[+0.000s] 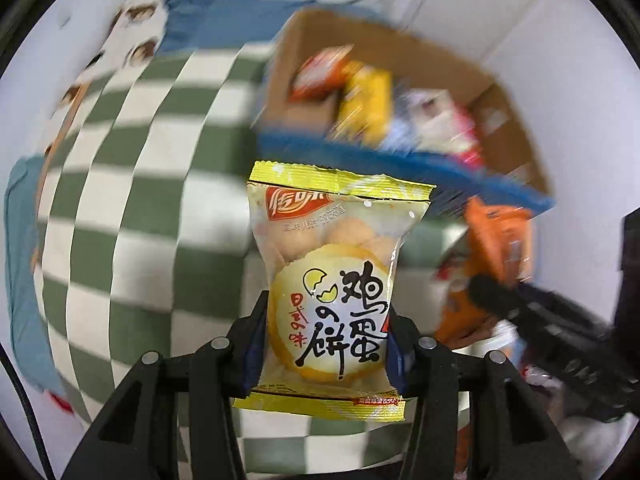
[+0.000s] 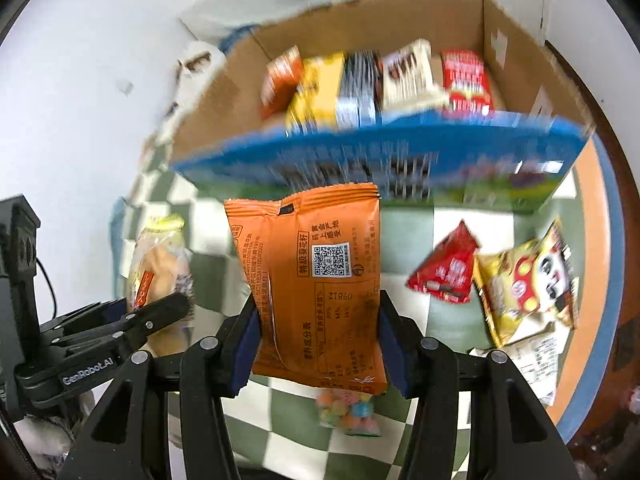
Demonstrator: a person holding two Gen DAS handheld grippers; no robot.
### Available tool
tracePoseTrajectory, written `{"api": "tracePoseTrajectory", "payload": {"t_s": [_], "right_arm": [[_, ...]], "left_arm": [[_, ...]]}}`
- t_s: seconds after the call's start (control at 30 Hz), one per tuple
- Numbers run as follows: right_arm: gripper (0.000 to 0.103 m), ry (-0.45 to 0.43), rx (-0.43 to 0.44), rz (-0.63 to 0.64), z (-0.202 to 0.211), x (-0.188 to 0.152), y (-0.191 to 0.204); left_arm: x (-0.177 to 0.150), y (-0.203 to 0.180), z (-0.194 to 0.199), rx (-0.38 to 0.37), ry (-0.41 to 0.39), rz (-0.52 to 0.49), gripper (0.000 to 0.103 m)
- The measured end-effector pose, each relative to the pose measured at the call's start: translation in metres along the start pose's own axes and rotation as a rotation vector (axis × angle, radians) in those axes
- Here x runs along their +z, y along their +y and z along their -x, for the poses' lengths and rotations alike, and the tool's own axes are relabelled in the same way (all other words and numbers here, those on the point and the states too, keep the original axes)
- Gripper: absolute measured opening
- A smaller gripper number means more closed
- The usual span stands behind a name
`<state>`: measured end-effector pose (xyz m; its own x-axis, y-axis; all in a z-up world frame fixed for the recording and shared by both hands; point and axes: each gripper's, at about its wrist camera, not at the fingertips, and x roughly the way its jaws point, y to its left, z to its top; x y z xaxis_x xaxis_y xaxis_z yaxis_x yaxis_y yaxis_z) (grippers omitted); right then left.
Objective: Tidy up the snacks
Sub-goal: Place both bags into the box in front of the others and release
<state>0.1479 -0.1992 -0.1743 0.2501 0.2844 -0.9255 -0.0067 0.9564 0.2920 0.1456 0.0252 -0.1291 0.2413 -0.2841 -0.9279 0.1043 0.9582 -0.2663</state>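
Cardboard box (image 2: 520, 64) snacks blurred, labels unreadable

A: Beyond the left gripper (image 1: 326, 344) the cardboard box (image 1: 504, 120) is smeared; we can't read any packet inside it, only red, yellow and white streaks.

B: Agreed. From the right gripper (image 2: 320, 340) the box front (image 2: 380, 156) is streaked as well, so we cannot make out its print.

A: The orange packet (image 2: 312, 280) covers most of the bag of coloured sweets (image 2: 352, 412) under it; we see only its lower end.

B: And the white wrapper (image 2: 532, 360) right of that gripper lies partly beneath the yellow panda packet (image 2: 524, 280); its small text is unreadable to us.

A: The yellow biscuit packet (image 1: 328, 280) hides the table behind it.
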Motion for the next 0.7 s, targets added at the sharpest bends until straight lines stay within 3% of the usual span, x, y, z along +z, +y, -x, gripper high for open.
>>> {"api": "tracePoseTrajectory", "payload": {"t_s": [0.03, 0.13, 0.27, 0.47, 0.7], "right_arm": [[0.056, -0.019, 0.019, -0.009, 0.013, 0.006, -0.002], [0.056, -0.069, 0.040, -0.028, 0.042, 0.027, -0.013], [0.056, -0.137, 0.002, -0.044, 0.062, 0.070, -0.026], [0.056, -0.134, -0.072, -0.066, 0.053, 0.131, -0.061], [0.056, -0.028, -0.118, -0.102, 0.016, 0.167, -0.093]], "left_arm": [[0.027, -0.014, -0.001, -0.012, -0.013, -0.010, 0.046], [0.063, -0.048, 0.002, -0.015, -0.056, -0.047, 0.046], [0.121, -0.072, -0.006, 0.020, -0.084, -0.093, 0.046], [0.183, -0.073, -0.056, 0.049, -0.001, -0.050, 0.046], [0.203, -0.067, -0.118, 0.120, 0.120, -0.047, 0.046]]}}
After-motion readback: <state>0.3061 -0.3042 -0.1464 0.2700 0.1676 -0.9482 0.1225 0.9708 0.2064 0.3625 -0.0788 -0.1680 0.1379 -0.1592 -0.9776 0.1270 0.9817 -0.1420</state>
